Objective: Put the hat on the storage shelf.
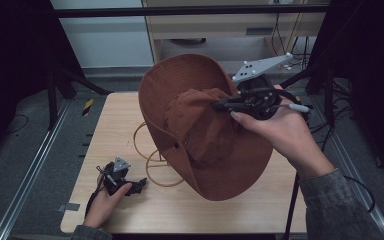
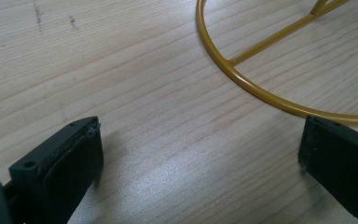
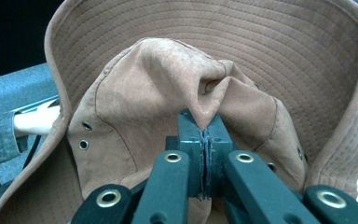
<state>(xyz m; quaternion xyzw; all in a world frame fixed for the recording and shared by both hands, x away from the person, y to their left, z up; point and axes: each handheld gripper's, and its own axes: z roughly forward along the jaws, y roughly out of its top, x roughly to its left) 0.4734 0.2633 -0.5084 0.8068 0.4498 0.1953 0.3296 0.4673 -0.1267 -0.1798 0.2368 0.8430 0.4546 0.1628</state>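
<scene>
While its jaws are pressed together on a fold of cloth at the crown, the right gripper [image 3: 205, 154] holds the brown hat [image 1: 200, 130] up off the bench [image 1: 260, 200], well above the wood. Pinching the crown's soft top rather than the stiff stitched brim seems sensible: the fabric bunches into a ridge the narrow pads can bite, and the brim hangs free around it. In the high view the right gripper [image 1: 220, 104] sits at the hat's upper right, the hat tilted so its crown faces the person and the wide brim droops toward the bench edge.

Beneath and to the left of the hat stands a yellow wire stand [image 1: 152, 150], a ring base with thin struts rising from it, partly hidden by the brim; I judge it to be where the hat is headed, or came from, though which I cannot tell.

Farther out, near the front left corner, the left gripper [image 1: 130, 186] rests low on the bench in the left hand [image 1: 105, 202], jaws spread wide with nothing between them. Its own view shows bare wood and the arc of the stand's ring [image 2: 261, 91] just ahead, so it looks parked close enough to steady the base.
</scene>
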